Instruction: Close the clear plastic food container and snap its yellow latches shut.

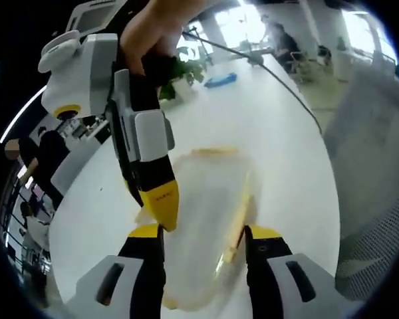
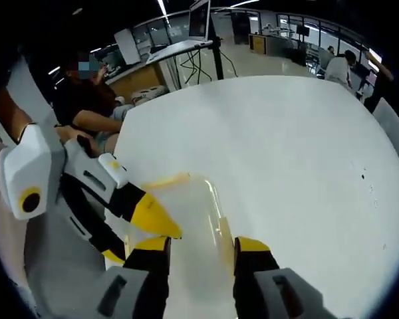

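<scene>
Resting on the white table (image 2: 286, 146): clear container (image 1: 209, 219), lid down | left gripper (image 1: 203, 242) jaws spread, straddling it | right gripper (image 2: 199, 249) jaws parted over it | yellow latches (image 1: 238, 229) apparently not yet snapped.

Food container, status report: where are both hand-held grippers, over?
Left hand-held gripper open, straddling the clear food container. Right hand-held gripper open, straddling the container too. Yellow latch between left jaws. White table around it.

container (image 1: 209, 219) clear, latches (image 1: 238, 229) yellow | table (image 2: 286, 146) white | fingers (image 2: 251, 246) yellow-tipped
</scene>
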The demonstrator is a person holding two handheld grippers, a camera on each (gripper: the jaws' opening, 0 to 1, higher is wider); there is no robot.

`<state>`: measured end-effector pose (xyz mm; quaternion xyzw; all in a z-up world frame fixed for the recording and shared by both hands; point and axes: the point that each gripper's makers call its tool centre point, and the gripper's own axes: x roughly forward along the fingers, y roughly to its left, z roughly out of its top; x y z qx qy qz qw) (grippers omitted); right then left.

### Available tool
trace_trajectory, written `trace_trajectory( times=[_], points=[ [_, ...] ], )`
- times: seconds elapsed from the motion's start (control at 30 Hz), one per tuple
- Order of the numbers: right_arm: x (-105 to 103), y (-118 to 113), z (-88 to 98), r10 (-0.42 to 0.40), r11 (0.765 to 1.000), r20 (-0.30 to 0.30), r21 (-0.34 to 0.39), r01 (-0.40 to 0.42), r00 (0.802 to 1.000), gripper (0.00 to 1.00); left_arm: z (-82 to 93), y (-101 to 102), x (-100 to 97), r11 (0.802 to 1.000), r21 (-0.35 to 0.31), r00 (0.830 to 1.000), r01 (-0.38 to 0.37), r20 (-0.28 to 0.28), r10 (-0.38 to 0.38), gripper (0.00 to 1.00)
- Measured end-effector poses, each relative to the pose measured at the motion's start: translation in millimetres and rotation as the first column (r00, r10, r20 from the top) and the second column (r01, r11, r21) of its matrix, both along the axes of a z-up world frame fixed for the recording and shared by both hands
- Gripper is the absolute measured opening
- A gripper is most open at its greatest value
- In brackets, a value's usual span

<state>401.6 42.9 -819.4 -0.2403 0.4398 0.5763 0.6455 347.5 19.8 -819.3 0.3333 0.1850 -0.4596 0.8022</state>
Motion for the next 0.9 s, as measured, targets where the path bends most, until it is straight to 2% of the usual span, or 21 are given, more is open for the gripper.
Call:
trace_trajectory(
  times=[0.07, 0.1, 0.17, 0.27, 0.33, 0.4, 0.63, 0.7, 0.8, 0.9],
  points=[
    [1, -1, 0.4, -0.02, 1.0, 0.017, 0.007, 0.02, 1.0, 0.37, 1.1, -1, 0.2, 0.999, -0.038, 1.0, -0.023, -0.015, 0.022, 0.47],
    [3, -2, 0.2, -0.034, 0.999, 0.031, 0.008, 0.033, 0.999, 0.39, 3.3, -3, 0.4, 0.995, -0.087, 0.998, -0.048, -0.05, 0.044, 0.47],
    [10, -5, 0.8, -0.074, 0.997, 0.067, 0.003, 0.074, 0.995, 0.46, 4.9, -3, -0.2, 0.994, -0.098, 0.997, -0.047, -0.065, 0.04, 0.49],
    [11, -6, 0.6, -0.103, 0.995, 0.066, 0.007, 0.103, 0.992, 0.51, 5.8, -3, -2.3, 0.995, -0.095, 0.998, -0.023, -0.065, 0.017, 0.62],
    [11, -7, 1.3, -0.114, 0.993, 0.076, 0.014, 0.114, 0.99, 0.52, 8.5, -3, -3.9, 0.991, -0.129, 0.994, -0.033, -0.105, 0.02, 0.68],
    [12, -8, 2.0, -0.13, 0.992, 0.088, 0.018, 0.129, 0.988, 0.53, 13.6, 0, -1.9, 0.984, -0.171, 0.991, -0.057, -0.13, 0.035, 0.67],
    [14, -16, 3.1, -0.233, 0.972, 0.096, 0.052, 0.229, 0.968, 0.53, 19.7, 17, 6.1, 0.971, -0.208, 0.982, -0.122, -0.169, 0.087, 0.66],
    [15, -19, 4.4, -0.255, 0.966, 0.101, 0.06, 0.25, 0.962, 0.53, 22.7, 21, 8.9, 0.962, -0.229, 0.977, -0.15, -0.186, 0.108, 0.67],
    [14, -20, 9.6, -0.318, 0.946, 0.083, 0.103, 0.309, 0.945, 0.53, 26.6, 26, 14.1, 0.944, -0.267, 0.967, -0.193, -0.215, 0.137, 0.67],
    [14, -24, 13.2, -0.345, 0.935, 0.092, 0.118, 0.334, 0.934, 0.53, 30.7, 32, 22.6, 0.897, -0.341, 0.939, -0.283, -0.286, 0.188, 0.69]
  ],
)
